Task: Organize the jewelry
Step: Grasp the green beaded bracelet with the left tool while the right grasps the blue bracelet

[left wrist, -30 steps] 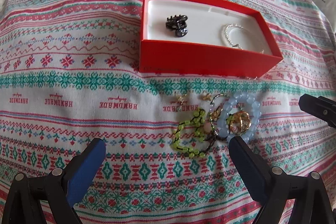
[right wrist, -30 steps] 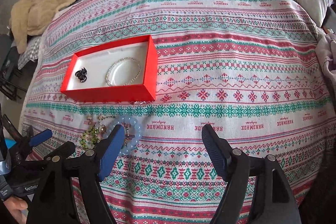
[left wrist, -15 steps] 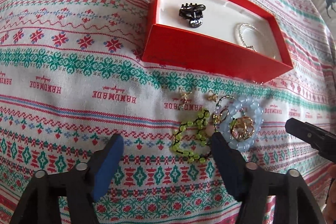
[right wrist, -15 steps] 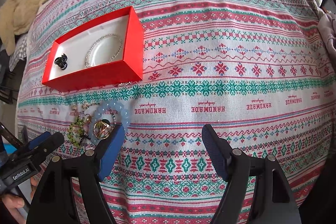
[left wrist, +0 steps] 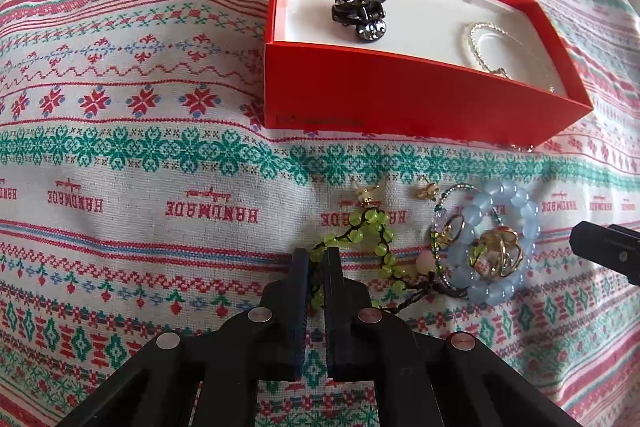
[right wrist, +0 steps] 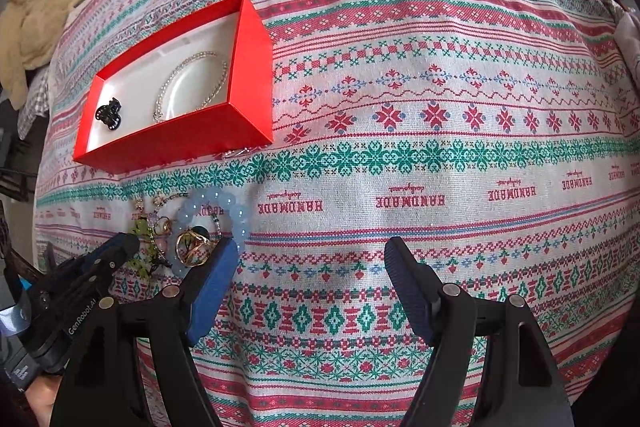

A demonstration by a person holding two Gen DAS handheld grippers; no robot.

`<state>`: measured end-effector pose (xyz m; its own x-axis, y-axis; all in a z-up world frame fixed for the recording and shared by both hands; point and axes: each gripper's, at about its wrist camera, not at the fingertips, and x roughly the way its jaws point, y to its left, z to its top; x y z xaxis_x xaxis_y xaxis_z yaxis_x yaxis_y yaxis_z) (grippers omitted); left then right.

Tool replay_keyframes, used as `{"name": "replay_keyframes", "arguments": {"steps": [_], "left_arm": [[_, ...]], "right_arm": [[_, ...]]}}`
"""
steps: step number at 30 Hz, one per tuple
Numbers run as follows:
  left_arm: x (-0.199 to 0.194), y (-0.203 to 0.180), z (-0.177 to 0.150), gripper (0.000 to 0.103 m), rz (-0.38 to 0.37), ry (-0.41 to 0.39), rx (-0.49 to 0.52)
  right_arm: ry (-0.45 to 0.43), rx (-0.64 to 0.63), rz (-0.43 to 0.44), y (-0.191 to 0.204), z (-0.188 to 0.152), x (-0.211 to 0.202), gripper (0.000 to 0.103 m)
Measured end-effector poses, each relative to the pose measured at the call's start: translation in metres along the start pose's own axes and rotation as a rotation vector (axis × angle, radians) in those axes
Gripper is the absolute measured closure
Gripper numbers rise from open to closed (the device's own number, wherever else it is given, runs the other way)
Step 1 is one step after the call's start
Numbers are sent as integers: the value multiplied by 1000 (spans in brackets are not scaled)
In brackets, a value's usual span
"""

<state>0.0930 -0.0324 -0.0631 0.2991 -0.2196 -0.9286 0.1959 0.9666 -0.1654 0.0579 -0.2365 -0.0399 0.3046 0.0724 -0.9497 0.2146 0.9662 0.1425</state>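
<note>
The left gripper (left wrist: pixel 316 259), jaws just closed, pinches the green bead bracelet (left wrist: pixel 360 239), whose strand trails toward upper right. The right gripper (right wrist: pixel 312 259) stands spread, empty.

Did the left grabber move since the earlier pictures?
Yes. The left gripper came closer to the red box and down onto the green bead bracelet. Its jaws have just been closing, with the bracelet's end between them.

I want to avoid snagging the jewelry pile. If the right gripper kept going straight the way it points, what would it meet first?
Probably only the patterned woven bedspread: the open right gripper frames bare cloth, and the pale blue beaded bracelet lies beside its left finger.
</note>
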Motion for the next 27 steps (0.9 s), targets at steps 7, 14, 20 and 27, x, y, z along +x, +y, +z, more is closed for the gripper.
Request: {"name": "replay_keyframes", "arguments": {"steps": [7,14,20,27], "left_arm": [[-21,9,2,102,-4,-57,-11],[-38,20,-2,102,-28,-86,-22],[-42,25,-10,102,-37,-75,-19],[-34,11,-4,102,-26,-66,-4]], "right_arm": [[3,-9,15,16,4,8,25],[1,15,30,27,9,20,25],[-37,-10,-54,32,8,24,45],[-51,-69,-48,40,6,23,77]]}}
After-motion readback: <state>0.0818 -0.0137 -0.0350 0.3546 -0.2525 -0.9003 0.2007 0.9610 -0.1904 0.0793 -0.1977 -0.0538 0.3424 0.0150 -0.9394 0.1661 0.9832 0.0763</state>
